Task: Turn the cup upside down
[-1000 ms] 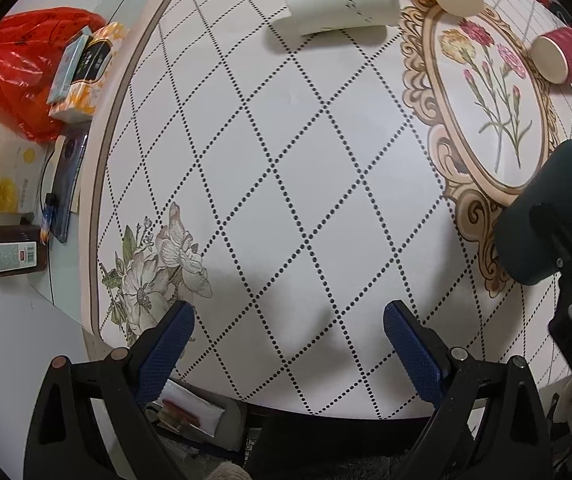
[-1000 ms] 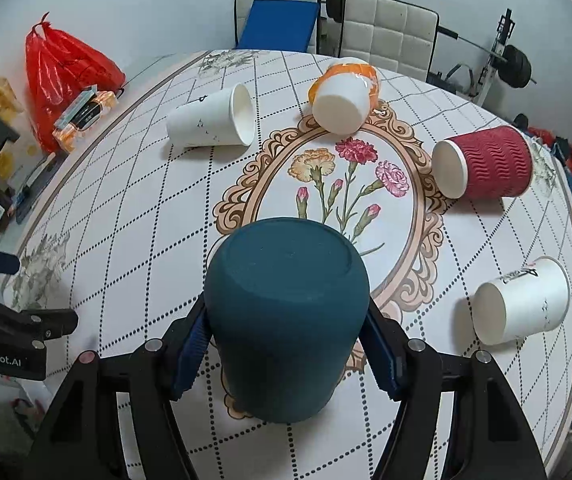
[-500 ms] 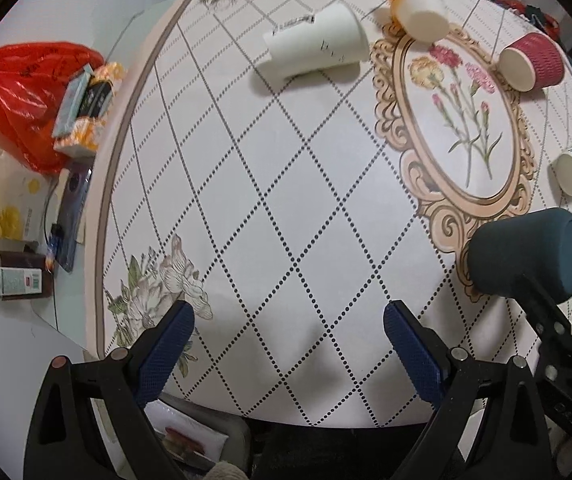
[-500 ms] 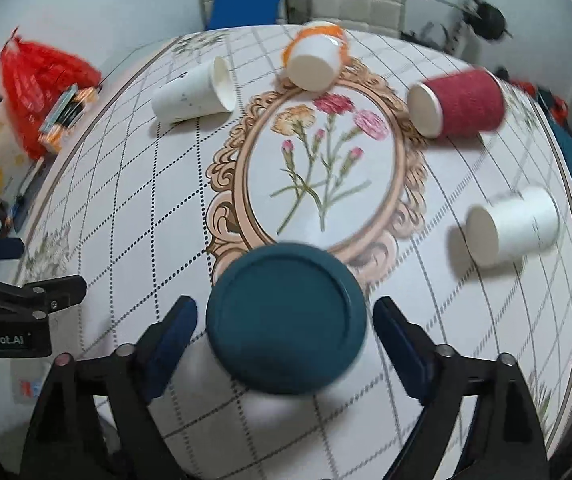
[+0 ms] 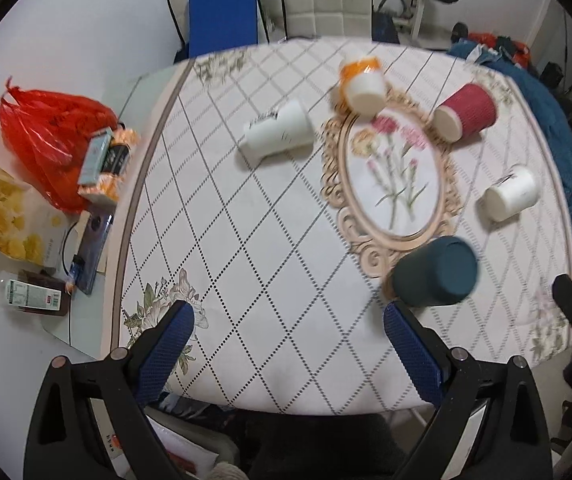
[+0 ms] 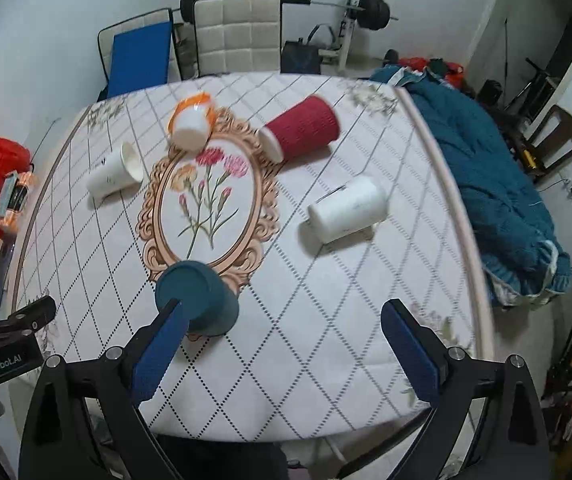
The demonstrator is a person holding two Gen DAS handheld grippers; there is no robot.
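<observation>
Item: teal cup (image 6: 195, 302), standing mouth-down on the desk (image 6: 326, 320), flat base uppermost, at the lower scroll of the printed oval frame (image 6: 205, 196).

Right tongs (image 6: 281, 344): released, spread wide, holding nothing; the cup sits at about 10 o'clock from their midpoint, just beyond the left pad (partly overlapped by it in the right wrist view).

Left tongs (image 5: 286, 344): likewise spread and holding nothing; the cup (image 5: 434, 272) lies at about 2 o'clock, just past the right pad.
</observation>
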